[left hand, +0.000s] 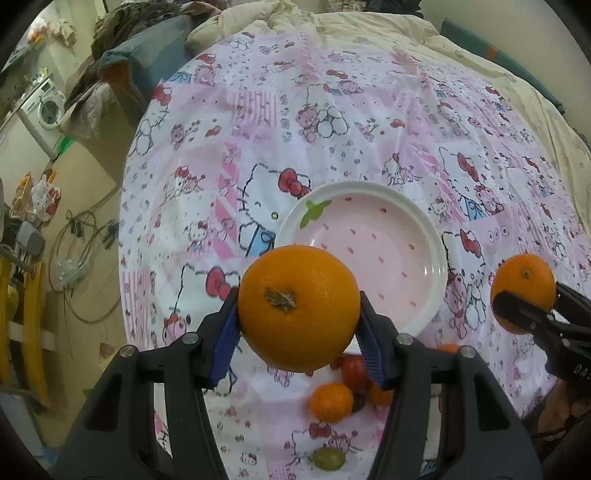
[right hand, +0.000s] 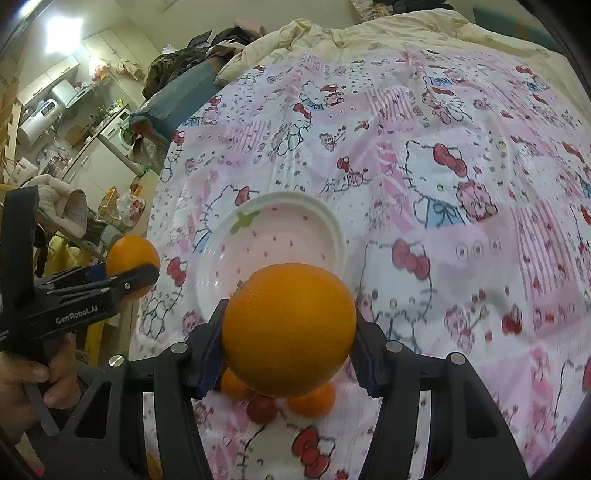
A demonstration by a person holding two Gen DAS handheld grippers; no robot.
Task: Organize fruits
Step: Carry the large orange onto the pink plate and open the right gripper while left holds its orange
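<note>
My left gripper (left hand: 299, 314) is shut on a large orange (left hand: 298, 308), stem toward the camera, held above the cloth just in front of the pink-and-white plate (left hand: 424, 229). It also shows in the right wrist view (right hand: 133, 272). My right gripper (right hand: 289, 332) is shut on a second large orange (right hand: 289, 328), held above the near rim of the plate (right hand: 334, 229). That orange shows in the left wrist view (left hand: 523, 291) at the right. Below the grippers lie a small mandarin (left hand: 331, 401), a red fruit (left hand: 354, 371) and a green grape (left hand: 328, 459).
The plate rests on a pink Hello Kitty cloth (left hand: 369, 129) spread over a bed with a cream quilt (left hand: 369, 26). Two small mandarins (right hand: 312, 400) and a red fruit (right hand: 261, 408) lie under the right gripper. The bed edge drops off at left toward a cluttered floor (left hand: 74, 240).
</note>
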